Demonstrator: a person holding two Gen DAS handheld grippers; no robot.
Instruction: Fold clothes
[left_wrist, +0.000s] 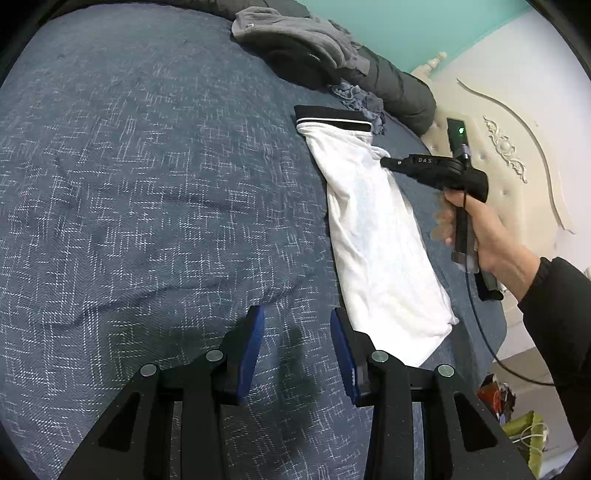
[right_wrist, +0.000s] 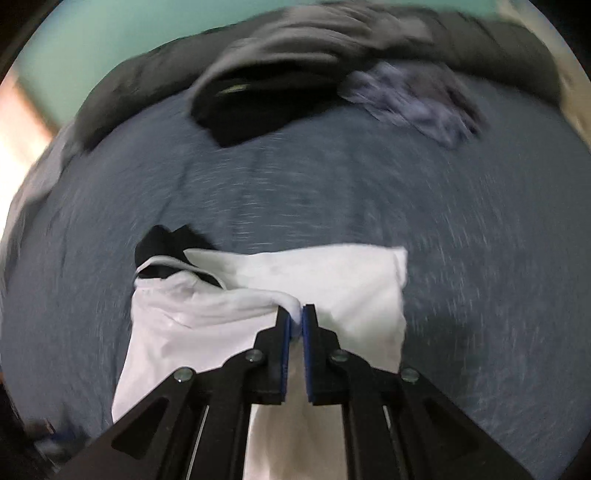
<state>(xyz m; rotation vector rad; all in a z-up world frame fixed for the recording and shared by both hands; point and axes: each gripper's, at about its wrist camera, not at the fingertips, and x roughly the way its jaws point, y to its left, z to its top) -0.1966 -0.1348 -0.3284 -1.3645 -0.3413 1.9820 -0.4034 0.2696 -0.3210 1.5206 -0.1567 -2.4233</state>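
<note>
**Fingers pinch a fold of the white garment**

The right gripper (right_wrist: 296, 320) has its fingers closed on a raised pleat of the white garment (left_wrist: 376, 236), likely to carry it over. The cloth spreads beyond and beneath them on the bedspread (left_wrist: 147, 184). The left gripper (left_wrist: 297, 328) hangs wide apart, empty, with the garment's end just beside its right finger.

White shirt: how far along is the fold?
Done: white shirt already lies as a narrow strip on the bed. In hand: right hand-held gripper pinches its edge; left hand-held gripper hangs open. Left: finish folding, then the clothes pile.
</note>
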